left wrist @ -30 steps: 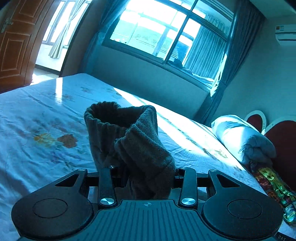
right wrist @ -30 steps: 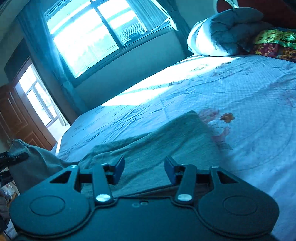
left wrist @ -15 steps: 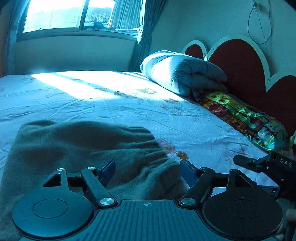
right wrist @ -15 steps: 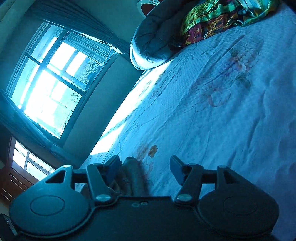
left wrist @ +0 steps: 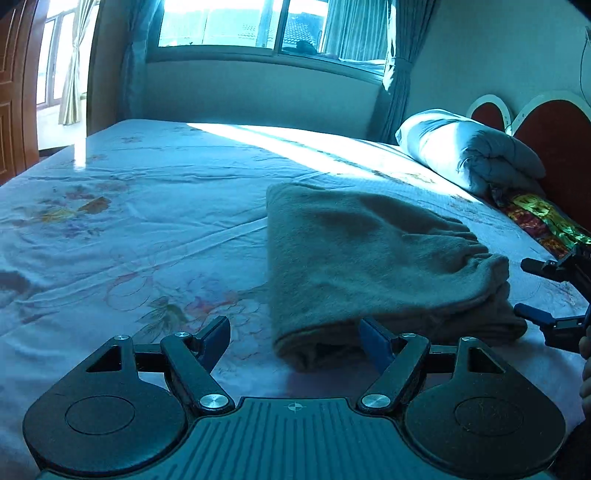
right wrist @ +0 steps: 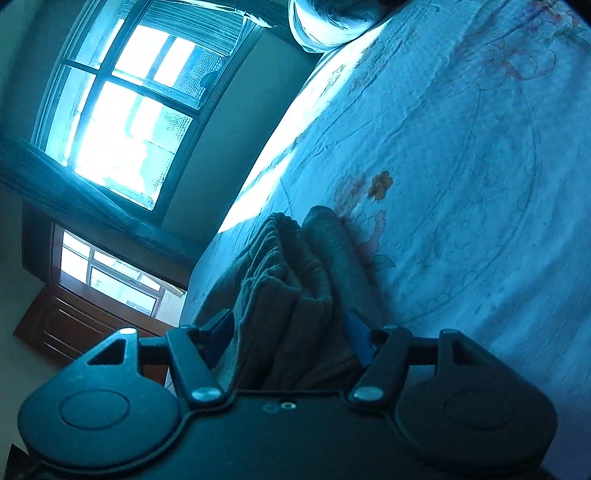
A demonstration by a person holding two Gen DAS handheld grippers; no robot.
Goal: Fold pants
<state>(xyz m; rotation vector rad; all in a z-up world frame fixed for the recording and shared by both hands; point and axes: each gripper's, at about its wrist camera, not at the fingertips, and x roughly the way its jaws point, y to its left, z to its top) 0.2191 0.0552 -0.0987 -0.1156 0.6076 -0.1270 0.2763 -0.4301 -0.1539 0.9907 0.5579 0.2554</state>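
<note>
The grey-brown pants (left wrist: 362,254) lie folded into a thick stack on the bed (left wrist: 147,206). My left gripper (left wrist: 293,341) is open at the stack's near left corner, its right finger against the folded edge. My right gripper (left wrist: 532,291) shows at the right edge of the left wrist view, open at the stack's right end. In the right wrist view the folded layers of the pants (right wrist: 291,295) stand between the open fingers of my right gripper (right wrist: 288,338); the camera is rolled sideways.
The bed has a pale floral sheet. A rolled white duvet (left wrist: 469,151) and a colourful pillow (left wrist: 539,221) lie by the red headboard (left wrist: 554,136) at the right. A window (left wrist: 266,22) with curtains is behind, a wooden door (left wrist: 14,88) at the left.
A second ago my left gripper held a bunched part of the pants up. It has let go and pulled back; the pants now lie folded. My right gripper has rolled and come to the stack's end.
</note>
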